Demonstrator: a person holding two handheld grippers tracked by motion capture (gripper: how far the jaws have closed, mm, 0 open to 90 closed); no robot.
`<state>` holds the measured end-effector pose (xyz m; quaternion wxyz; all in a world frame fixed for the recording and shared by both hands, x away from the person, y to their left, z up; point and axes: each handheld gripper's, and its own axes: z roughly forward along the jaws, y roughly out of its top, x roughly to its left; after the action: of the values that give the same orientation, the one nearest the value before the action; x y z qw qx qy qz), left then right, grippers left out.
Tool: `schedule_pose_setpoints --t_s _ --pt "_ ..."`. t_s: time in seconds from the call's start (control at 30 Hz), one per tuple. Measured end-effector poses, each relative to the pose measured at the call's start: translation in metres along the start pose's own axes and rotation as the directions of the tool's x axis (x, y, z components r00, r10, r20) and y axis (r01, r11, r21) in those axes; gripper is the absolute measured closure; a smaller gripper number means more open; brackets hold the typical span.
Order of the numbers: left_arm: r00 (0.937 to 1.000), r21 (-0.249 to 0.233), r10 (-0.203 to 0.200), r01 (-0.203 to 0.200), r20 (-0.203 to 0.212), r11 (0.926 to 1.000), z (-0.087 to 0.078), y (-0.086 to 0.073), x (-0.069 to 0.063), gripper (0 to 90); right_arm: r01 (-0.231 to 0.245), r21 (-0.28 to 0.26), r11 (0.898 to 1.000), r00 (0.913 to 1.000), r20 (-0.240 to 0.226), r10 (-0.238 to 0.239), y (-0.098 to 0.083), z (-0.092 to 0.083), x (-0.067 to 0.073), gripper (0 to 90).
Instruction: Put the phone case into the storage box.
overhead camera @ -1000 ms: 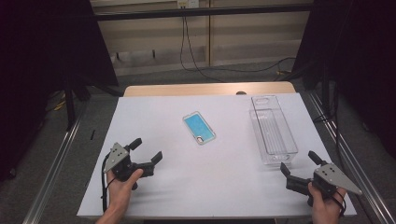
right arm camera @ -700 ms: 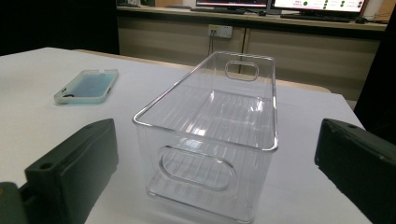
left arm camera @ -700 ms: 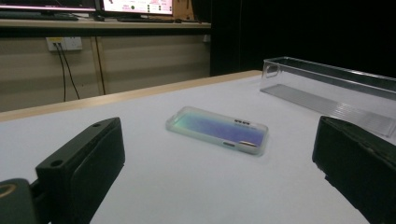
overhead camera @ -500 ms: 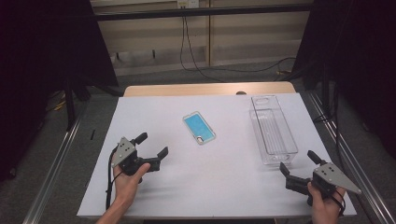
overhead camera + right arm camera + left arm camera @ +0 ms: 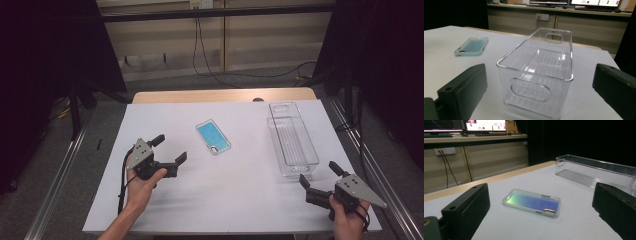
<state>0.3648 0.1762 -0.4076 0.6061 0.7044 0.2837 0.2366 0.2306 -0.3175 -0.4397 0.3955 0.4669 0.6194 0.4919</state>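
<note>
Now the left gripper [image 5: 169, 148] hovers with jaws spread wide, aimed at the blue phone case [image 5: 213, 137] lying flat mid-table, just beyond it. Well right, the right gripper [image 5: 320, 181], jaws equally apart, sits near the clear bin's [image 5: 293, 141] near end.

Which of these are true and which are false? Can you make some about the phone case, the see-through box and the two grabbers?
1. The phone case lies inside the clear box. False: it lies on the white table, apart from the box.
2. The left gripper is open. True.
3. The right gripper holds the box. False: it is open and empty, near the box's end.
4. The clear box is empty. True.
</note>
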Motion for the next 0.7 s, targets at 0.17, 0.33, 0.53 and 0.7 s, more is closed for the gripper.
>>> schedule_pose_setpoints --t_s 0.17,0.33,0.53,0.7 --pt "0.9998 -0.001 0.019 -0.019 -0.001 0.9998 0.008 0.002 0.003 0.8 0.0 0.0 1.0 1.0 -0.002 0.0 0.0 0.0 0.0 0.0" --pt "0.9996 0.0 0.026 -0.026 0.004 0.9997 0.016 0.005 0.006 1.0 0.002 -0.004 1.0 1.0 0.0 -0.002 0.0 -0.001 0.0 0.0" --pt "0.9996 -0.001 0.027 -0.027 0.008 0.9996 0.029 0.011 0.009 1.2 0.001 0.004 1.0 1.0 -0.01 -0.001 0.0 0.0 0.001 0.0" --pt "0.9989 0.008 0.045 -0.045 0.011 0.999 0.042 0.015 0.01 1.5 -0.001 0.004 1.0 1.0 -0.009 0.002 0.0 0.0 0.0 0.0"
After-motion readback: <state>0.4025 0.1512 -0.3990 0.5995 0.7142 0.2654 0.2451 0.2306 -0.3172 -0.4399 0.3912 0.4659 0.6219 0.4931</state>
